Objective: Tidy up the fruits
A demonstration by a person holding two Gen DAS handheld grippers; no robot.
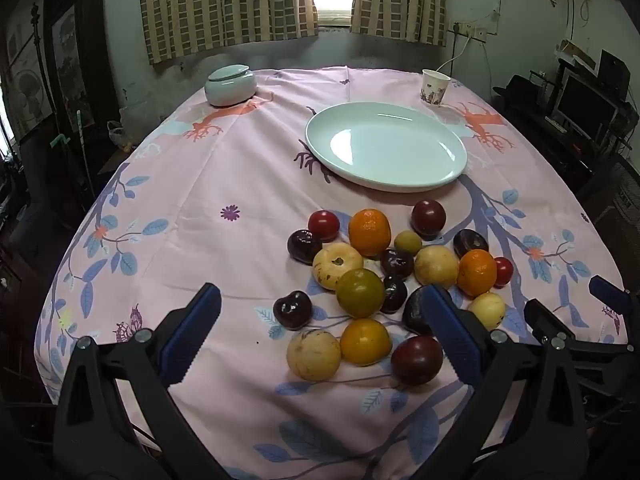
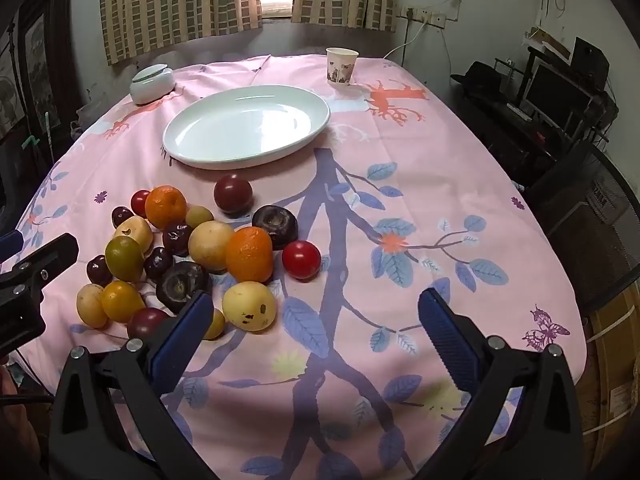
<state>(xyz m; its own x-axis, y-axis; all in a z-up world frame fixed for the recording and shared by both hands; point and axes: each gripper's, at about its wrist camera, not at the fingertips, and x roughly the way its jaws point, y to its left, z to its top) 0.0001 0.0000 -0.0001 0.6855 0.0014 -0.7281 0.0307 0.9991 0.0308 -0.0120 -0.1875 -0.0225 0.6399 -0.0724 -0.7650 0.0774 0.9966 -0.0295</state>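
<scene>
pink cloth (image 1: 224, 184), white plate (image 1: 386, 147) bare. fruit pile (image 1: 384, 280) on cloth just in front of plate: oranges, pale yellow rounds, dark plums, small red ones, all touching. left gripper (image 1: 320, 332) and right gripper (image 2: 316, 336) both spread wide, nothing held.

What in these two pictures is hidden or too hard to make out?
- Lidded jar: contents hidden by its lid, both views.
- Paper cup: inside not visible, seen side-on, both views.
- Dark fruit: partly behind the left gripper, left view.
- Small yellow fruit: partly behind the right gripper, right view.
</scene>
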